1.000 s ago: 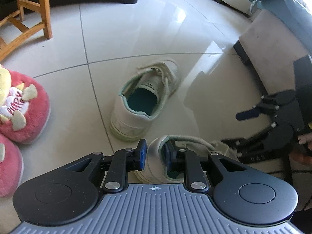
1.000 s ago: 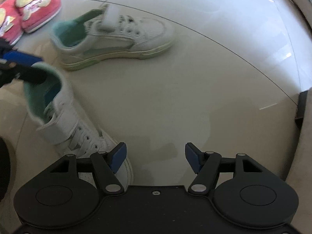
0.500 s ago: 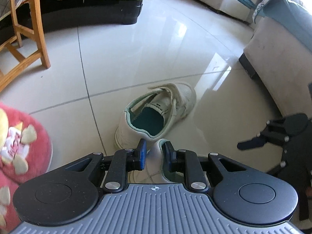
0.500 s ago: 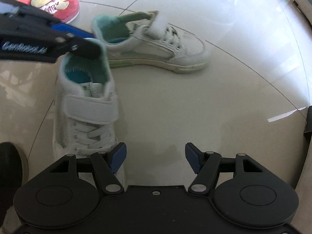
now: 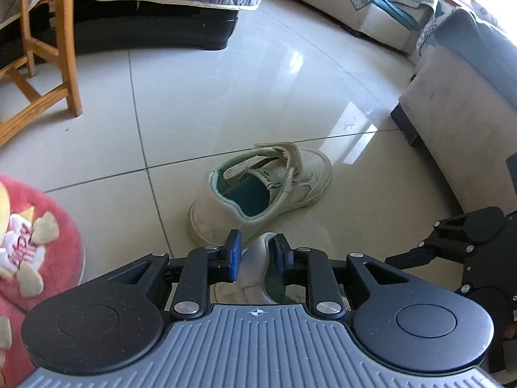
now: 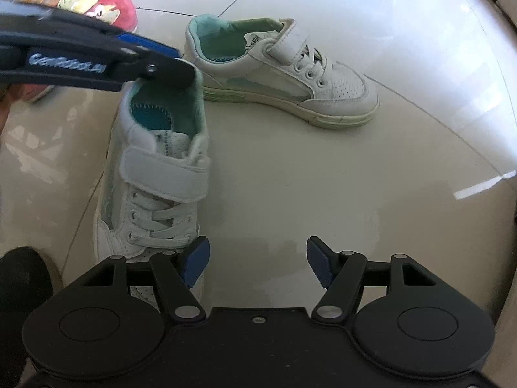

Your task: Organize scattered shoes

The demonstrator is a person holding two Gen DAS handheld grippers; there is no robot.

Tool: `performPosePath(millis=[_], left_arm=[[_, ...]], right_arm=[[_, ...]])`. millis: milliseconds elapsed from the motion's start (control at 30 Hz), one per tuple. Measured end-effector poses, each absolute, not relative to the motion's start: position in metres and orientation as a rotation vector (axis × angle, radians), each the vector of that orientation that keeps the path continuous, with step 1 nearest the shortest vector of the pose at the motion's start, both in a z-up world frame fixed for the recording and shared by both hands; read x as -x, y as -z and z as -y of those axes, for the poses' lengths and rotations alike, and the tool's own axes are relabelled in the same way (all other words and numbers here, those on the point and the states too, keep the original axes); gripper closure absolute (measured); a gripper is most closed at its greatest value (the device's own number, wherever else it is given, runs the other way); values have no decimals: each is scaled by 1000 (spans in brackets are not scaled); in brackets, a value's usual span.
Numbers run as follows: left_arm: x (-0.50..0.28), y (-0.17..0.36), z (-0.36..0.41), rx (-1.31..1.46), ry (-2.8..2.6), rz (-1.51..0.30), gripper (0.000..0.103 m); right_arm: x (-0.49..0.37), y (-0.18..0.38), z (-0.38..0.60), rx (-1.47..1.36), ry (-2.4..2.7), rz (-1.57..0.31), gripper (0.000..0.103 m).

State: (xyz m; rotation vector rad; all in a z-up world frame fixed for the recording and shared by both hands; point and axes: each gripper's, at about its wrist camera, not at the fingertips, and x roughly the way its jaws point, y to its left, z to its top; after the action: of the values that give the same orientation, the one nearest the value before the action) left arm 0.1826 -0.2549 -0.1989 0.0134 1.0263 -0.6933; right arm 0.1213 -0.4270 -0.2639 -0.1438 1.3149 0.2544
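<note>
Left gripper [image 5: 253,255], jaws pinching the heel collar of the near sneaker [image 6: 155,174], should set it parallel beside its mate [image 6: 281,74] at 12 o'clock; right gripper [image 6: 258,263] jaws spread, idle.

The left gripper [image 5: 255,255] pinches the heel collar of a white sneaker [image 5: 255,278]. Just beyond, a second sneaker [image 5: 261,190] rests on the tiled floor [image 5: 226,103], a pink slipper [image 5: 35,242] at left.
</note>
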Motion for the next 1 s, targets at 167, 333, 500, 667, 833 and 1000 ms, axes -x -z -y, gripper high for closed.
performPosePath(millis=[167,333,500,667,833,1000], left_arm=[[-177,197,247,17,667,-1040,74],[-177,201,241,47,651,-1069,68],[-177,204,240,46,652,-1076,68],[-175,209,241,5,634,-1080,75],[-179,219,236,12,607,-1121,83],[-169,213,254,-98,678,-1070,83]], right_arm=[[-119,265,416,159,-299,-1315,33],[-114,262,408,159,-363,-1320,33],[-116,261,405,160,-376,-1315,33],[-108,246,404,158,-374,-1305,33],[-102,237,409,160,-364,-1289,33],[-104,230,417,180,-322,-1252,33]])
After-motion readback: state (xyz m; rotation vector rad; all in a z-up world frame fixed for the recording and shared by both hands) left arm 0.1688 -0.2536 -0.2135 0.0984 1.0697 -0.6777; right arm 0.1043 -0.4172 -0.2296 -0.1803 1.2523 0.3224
